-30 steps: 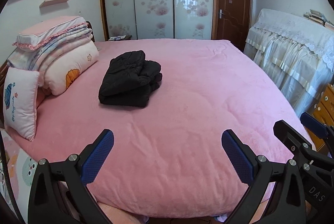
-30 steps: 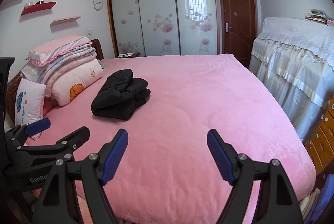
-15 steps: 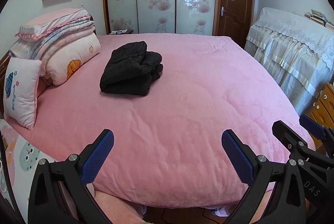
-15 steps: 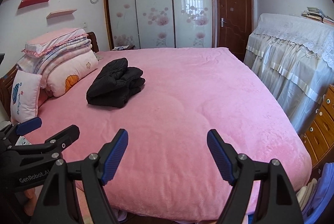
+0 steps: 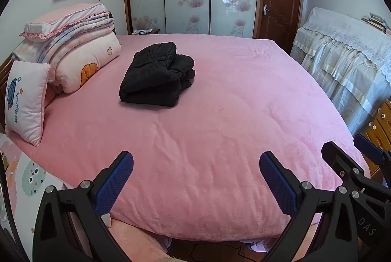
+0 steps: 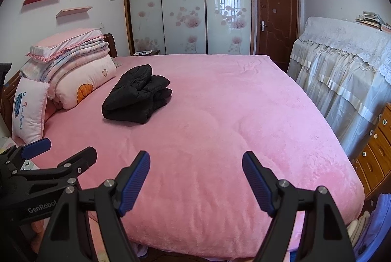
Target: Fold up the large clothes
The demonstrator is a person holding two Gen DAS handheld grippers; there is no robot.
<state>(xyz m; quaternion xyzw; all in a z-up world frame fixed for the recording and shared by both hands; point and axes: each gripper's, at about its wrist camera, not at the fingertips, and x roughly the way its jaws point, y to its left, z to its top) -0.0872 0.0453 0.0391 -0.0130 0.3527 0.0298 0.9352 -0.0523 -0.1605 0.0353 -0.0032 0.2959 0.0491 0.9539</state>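
The pink bed (image 5: pixel 220 135) is filling both views, and the black padded jacket (image 5: pixel 156 73) is lying on it already folded into a compact bundle, toward the head end, near the stacked quilts (image 5: pixel 73 42) but apart from them. The left gripper (image 5: pixel 195 179) and the right gripper (image 6: pixel 195 179) are hovering beyond the foot edge of the bed, well apart from the jacket, each with its blue-padded fingers spread wide and holding nothing. Judging from this, the fold is looking finished, so the main risk is a puffy garment slowly springing open: the upper layer is sitting slightly askew on the lower one, and the soft bedding underneath is giving it little support. Reaching back in could also be dragging the plush cover and toppling the bundle. As for containers, the wardrobe (image 6: pixel 188 5) is standing with its sliding doors shut, so its contents are hidden, and the wooden drawers (image 6: pixel 376 152) at the right are closed too; a covered cabinet (image 6: pixel 342 61) is carrying a few books (image 6: pixel 371 20) on top.
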